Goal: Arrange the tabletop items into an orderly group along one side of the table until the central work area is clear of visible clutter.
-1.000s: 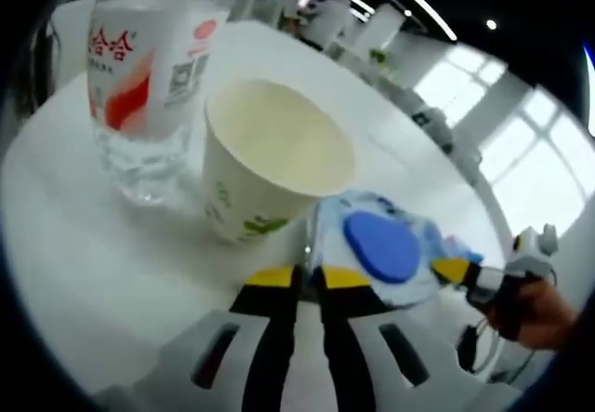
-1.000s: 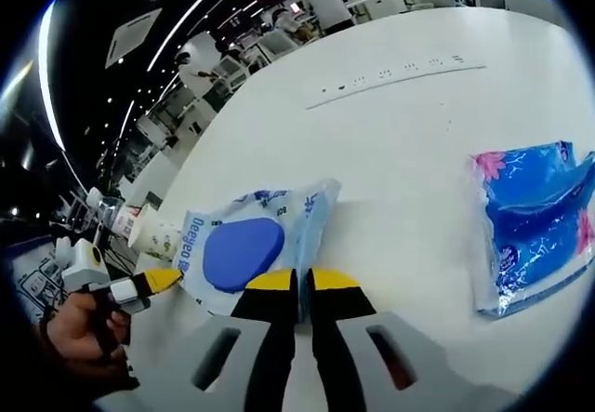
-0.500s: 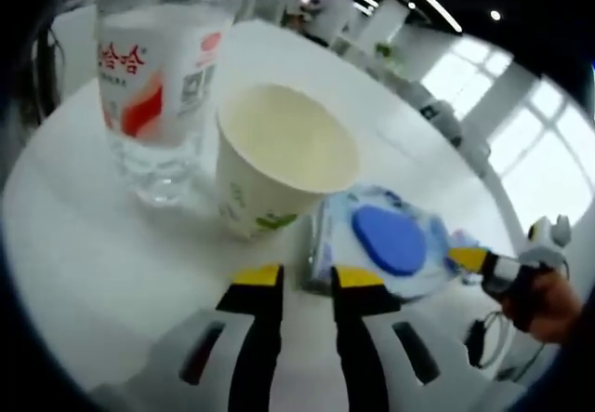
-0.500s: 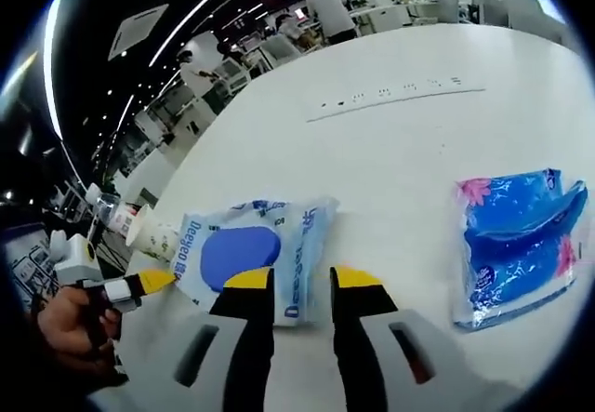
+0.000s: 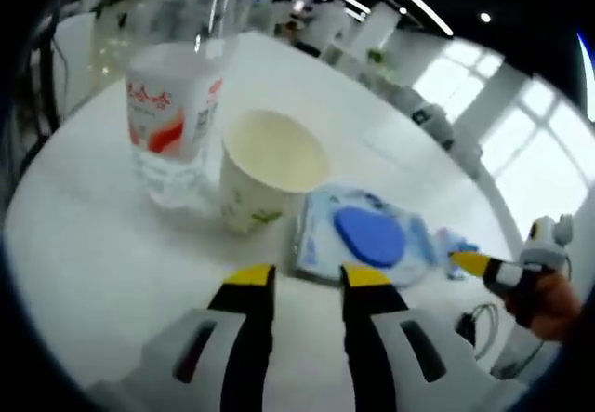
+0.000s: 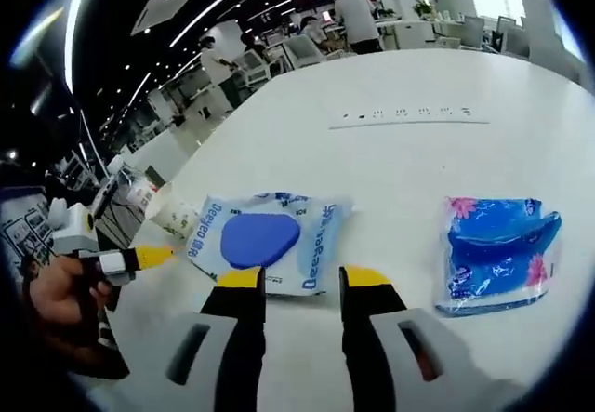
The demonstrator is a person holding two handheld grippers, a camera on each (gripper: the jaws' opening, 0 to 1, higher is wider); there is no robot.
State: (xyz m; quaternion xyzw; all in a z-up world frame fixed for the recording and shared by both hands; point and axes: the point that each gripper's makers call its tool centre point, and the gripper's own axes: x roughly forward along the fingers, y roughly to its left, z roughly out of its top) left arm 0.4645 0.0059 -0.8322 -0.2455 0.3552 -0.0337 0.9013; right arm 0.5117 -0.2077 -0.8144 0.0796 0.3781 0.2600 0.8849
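Blue-lidded wipes pack (image 6: 265, 242) lies free before both tools (image 5: 297, 277) (image 6: 299, 277), jaws parted, empty.

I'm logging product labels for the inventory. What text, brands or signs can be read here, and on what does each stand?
"Deeyeo": on the wet wipes pack, printed twice, either side of its blue lid.
Red characters on the water bottle label: too blurred to read.
Green print on the paper cup: too small to read.
Print on the blue tissue pack: unreadable.
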